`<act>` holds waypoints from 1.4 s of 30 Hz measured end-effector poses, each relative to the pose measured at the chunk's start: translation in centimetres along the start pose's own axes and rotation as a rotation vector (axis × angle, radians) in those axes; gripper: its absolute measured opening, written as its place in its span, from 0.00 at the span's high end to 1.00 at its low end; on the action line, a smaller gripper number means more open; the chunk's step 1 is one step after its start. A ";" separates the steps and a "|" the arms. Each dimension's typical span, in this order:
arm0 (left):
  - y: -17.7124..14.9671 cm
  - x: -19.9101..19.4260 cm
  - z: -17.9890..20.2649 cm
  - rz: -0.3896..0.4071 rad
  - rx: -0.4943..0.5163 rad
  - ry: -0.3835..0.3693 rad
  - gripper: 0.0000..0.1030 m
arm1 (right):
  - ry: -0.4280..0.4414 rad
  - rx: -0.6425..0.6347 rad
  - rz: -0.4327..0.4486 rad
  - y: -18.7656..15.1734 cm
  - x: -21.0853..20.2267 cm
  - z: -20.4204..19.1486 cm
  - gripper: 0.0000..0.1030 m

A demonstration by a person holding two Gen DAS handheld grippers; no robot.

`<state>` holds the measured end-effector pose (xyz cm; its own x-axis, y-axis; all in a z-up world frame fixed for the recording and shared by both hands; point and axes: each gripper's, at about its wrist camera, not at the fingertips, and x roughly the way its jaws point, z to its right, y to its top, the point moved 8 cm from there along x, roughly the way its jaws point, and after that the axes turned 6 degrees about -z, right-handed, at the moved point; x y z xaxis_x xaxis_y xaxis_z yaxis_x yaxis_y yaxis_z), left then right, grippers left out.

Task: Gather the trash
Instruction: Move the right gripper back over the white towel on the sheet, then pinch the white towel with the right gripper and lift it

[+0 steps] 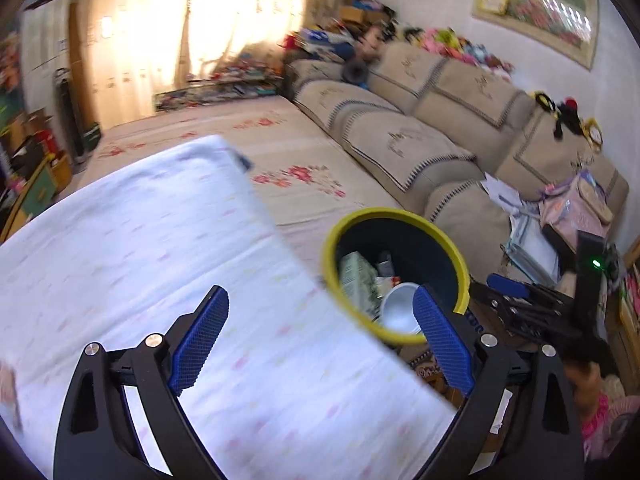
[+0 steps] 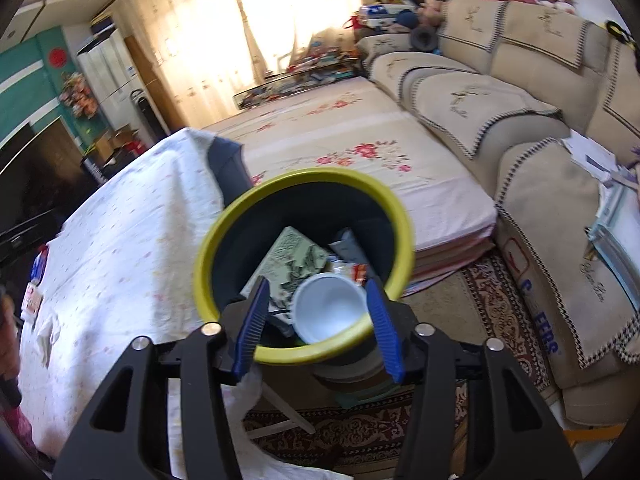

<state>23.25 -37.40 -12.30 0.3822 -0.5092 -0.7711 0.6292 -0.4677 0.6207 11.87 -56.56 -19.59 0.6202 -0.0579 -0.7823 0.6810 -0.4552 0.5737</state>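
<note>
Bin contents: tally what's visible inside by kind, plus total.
White plastic cup: 1
Green printed paper carton: 1
Small red-and-white wrapper: 1
Grey packet at the back: 1
Total: 4 visible in the yellow-rimmed dark bin; anything underneath is hidden.

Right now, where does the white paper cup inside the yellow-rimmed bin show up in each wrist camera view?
Left wrist view: the white paper cup lies low in the yellow-rimmed dark bin, right of centre, partly behind the right blue finger of the left tongs.
Right wrist view: the cup sits just below centre, framed by the open right tongs.
Shared landmark: the green printed carton beside the cup.
</note>
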 end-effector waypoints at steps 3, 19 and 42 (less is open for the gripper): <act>-3.0 -4.1 -3.9 0.034 -0.057 0.058 0.10 | 0.029 -0.056 -0.017 0.0 0.6 -3.1 0.48; -20.3 -19.1 -24.9 0.113 -0.465 0.419 0.05 | 0.323 -0.544 -0.185 -4.2 3.4 -30.3 0.40; -23.1 -18.7 -26.4 0.115 -0.552 0.382 0.05 | 0.320 -0.817 -0.298 -11.4 7.5 -44.0 0.27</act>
<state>19.43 1.95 -15.98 0.6157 -0.1951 -0.7634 0.7847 0.0631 0.6167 25.90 -12.75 -21.31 0.3703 0.2641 -0.8906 0.8175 0.3627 0.4474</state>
